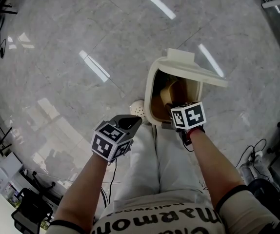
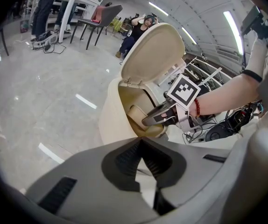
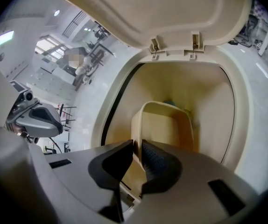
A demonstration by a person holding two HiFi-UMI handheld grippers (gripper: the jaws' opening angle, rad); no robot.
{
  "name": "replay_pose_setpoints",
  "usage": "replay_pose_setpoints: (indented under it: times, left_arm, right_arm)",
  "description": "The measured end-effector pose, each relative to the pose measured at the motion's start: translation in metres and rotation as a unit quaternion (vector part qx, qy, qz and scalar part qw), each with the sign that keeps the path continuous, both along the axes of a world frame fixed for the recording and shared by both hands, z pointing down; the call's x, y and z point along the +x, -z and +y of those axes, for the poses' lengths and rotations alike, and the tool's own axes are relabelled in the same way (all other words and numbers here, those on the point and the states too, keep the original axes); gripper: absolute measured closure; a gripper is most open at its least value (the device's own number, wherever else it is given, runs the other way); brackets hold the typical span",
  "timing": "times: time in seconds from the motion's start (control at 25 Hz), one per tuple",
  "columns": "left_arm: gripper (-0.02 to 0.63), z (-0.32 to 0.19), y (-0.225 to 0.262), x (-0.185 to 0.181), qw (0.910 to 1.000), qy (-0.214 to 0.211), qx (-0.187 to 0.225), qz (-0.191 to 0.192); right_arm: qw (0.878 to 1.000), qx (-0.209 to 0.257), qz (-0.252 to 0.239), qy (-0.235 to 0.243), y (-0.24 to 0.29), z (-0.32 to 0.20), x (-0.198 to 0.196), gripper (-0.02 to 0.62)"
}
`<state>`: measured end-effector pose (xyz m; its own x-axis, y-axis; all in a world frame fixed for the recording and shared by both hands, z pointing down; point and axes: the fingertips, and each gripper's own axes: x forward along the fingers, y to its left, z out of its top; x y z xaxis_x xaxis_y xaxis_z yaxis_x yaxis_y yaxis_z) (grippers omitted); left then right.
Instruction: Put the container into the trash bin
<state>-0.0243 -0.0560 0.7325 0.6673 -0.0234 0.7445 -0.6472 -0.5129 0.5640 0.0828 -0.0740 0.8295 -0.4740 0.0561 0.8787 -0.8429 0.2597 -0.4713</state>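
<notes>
- Right gripper (image 3: 137, 146): the jaws are clamped on the near side wall of the cream, open-topped plastic container (image 3: 169, 125). One pad sits inside the wall and one outside.
- Container position: it hangs within the mouth of the cream plastic trash bin (image 1: 150, 89). The hinged bin lid (image 1: 193, 67) is raised at the far side. I cannot tell whether the container touches the bin's inner wall.
- Left gripper (image 2: 142, 141): the jaws are together with nothing between them. I hold it near and left of the bin, apart from it, above the grey polished floor (image 1: 81, 43).
- Handling estimate: I judge the container light and thin-walled. It looks stiff enough to hang from one wall, but it may flex under a hard pinch. The smooth plastic may slip, and it does not look fragile.
- Grasp point: the upper wall just under the rim, where the pads sit, looks the soundest hold.
</notes>
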Motion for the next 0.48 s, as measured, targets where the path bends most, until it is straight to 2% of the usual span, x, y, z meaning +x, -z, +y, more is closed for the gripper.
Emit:
replay_pose_setpoints:
  times: [0.2, 0.48]
  left_arm:
    - [0.612, 0.0036, -0.0018, 0.0008, 1.0, 0.0, -0.003, 0.002]
    - [0.612, 0.003, -0.0007, -0.0034, 1.0, 0.005, -0.002, 0.003]
  right_arm:
    - [1.0, 0.003, 0.017, -0.023, -0.0028, -0.0055, 0.0076, 0.555]
    - [0.999, 0.0, 0.023, -0.03, -0.0021, -0.0058, 0.0091, 0.552]
